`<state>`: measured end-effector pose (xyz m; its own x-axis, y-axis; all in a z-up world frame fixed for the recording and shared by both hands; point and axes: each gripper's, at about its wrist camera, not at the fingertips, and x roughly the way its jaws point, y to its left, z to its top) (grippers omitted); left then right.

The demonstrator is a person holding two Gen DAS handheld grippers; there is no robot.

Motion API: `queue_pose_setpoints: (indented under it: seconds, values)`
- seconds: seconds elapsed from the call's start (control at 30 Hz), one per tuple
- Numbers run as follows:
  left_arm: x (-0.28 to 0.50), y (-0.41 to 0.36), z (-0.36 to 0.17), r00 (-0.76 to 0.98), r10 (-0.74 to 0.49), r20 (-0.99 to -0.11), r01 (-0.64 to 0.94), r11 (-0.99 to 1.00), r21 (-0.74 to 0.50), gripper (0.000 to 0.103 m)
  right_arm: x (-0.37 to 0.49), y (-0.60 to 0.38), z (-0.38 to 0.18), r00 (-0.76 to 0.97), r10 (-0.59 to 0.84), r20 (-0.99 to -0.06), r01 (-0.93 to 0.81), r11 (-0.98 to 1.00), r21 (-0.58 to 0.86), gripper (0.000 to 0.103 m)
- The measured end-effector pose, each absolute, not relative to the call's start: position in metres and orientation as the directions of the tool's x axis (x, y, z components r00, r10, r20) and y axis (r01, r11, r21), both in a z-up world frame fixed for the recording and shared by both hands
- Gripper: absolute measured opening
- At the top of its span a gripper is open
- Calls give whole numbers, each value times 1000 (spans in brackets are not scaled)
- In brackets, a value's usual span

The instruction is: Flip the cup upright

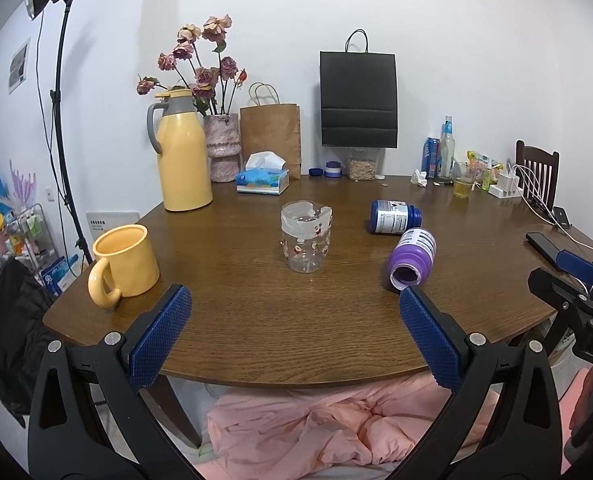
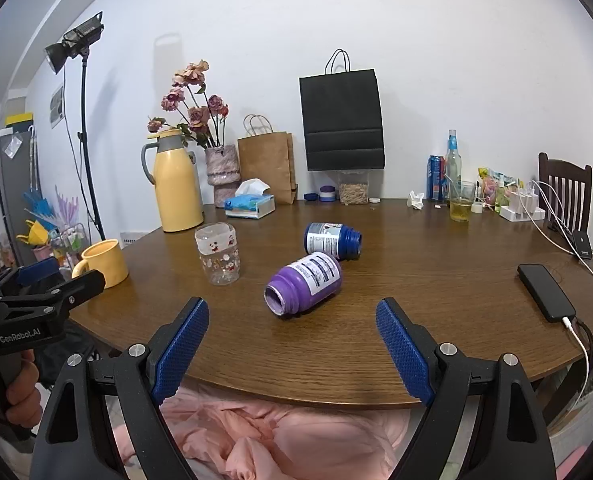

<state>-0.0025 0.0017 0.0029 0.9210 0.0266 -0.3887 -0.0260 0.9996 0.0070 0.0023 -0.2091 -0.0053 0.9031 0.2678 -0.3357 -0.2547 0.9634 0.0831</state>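
A clear cup (image 1: 306, 240) with a cartoon print and a white band near its rim stands on the brown table (image 1: 296, 340), mouth up as far as I can tell; it also shows left of centre in the right wrist view as the clear cup (image 2: 217, 254). A yellow mug (image 1: 124, 262) stands upright at the table's left edge. My left gripper (image 1: 295, 294) hovers open over the near edge, short of the clear cup, nothing between its fingers. My right gripper (image 2: 292, 305) is open too, just in front of a purple bottle (image 2: 305, 282) lying on its side.
A blue bottle (image 2: 332, 240) lies on its side behind the purple one. A yellow thermos (image 1: 182, 156), a vase of dried roses (image 1: 222, 148), a tissue box (image 1: 262, 180) and paper bags line the back. A phone (image 2: 546, 292) on a cable lies right. Pink cloth (image 1: 316, 428) is below the table.
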Motion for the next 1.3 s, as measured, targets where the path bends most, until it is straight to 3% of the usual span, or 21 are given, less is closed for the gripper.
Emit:
queue_pose_setpoints:
  seconds: [1.3]
  values:
    - [-1, 2, -2, 918, 22, -396, -21, 1000, 8, 103, 2, -204, -9, 902, 269, -338, -254, 963, 87, 89]
